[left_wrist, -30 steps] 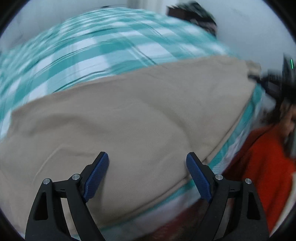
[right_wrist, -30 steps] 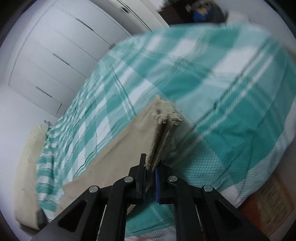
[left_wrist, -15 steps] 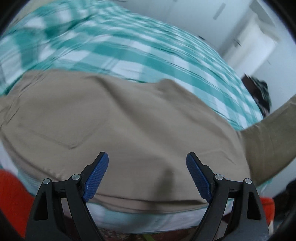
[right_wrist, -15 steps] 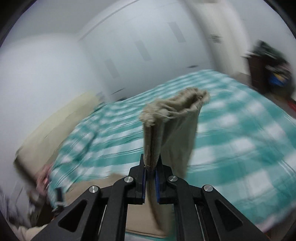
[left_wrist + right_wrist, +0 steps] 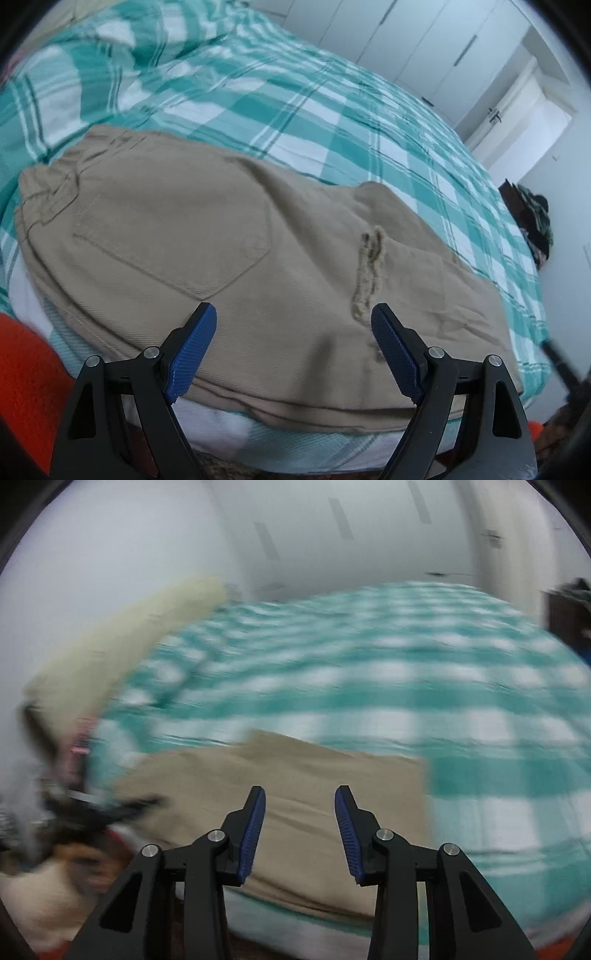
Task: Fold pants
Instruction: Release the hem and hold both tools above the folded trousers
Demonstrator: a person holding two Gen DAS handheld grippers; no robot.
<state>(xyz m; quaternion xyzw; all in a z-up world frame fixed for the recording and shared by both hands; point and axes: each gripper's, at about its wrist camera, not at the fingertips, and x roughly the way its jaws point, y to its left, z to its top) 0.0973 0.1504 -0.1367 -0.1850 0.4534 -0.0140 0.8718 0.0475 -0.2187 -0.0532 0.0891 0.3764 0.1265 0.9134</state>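
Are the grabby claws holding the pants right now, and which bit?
No. The left gripper and right gripper are both open with nothing between their fingers. The tan pants lie folded on the bed.

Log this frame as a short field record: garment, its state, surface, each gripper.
garment: tan pants
state: lying on the bed, leg end folded over the seat part, frayed hem on top
surface: teal and white checked bedspread
left gripper: open, holding nothing, above the pants
right gripper: open, holding nothing, pointed at the pants; view blurred
background: white wardrobe doors
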